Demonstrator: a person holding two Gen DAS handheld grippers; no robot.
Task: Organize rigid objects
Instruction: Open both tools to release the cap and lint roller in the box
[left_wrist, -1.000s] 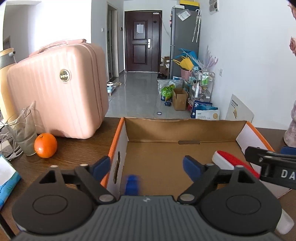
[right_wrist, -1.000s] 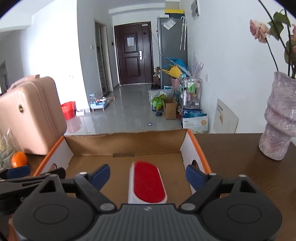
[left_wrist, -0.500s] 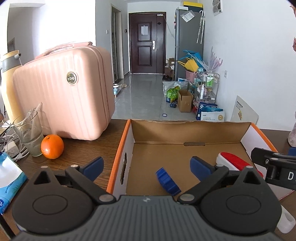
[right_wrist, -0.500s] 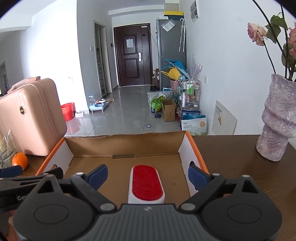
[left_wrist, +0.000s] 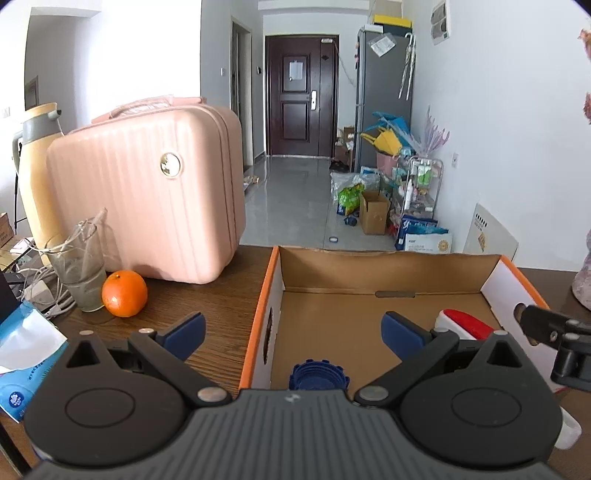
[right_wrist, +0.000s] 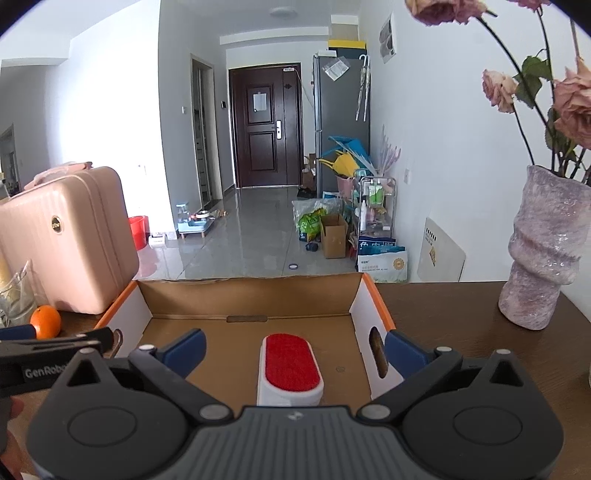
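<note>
Both hand-held grippers stand with jaws spread, grasping nothing. Left hand-held gripper (left_wrist: 291, 332) hangs over the left wall of the cardboard box (left_wrist: 384, 258); a blue cap (left_wrist: 318, 374) lies on the box floor just below it. Right hand-held gripper (right_wrist: 295, 350) hangs over the red-and-white brush (right_wrist: 290, 365), which rests flat inside the box near the right wall. Judgement: both items look deposited. To finish well, lift each gripper straight up clear of the walls before swinging toward the orange (left_wrist: 124, 293) on the table (left_wrist: 207, 306).
</note>
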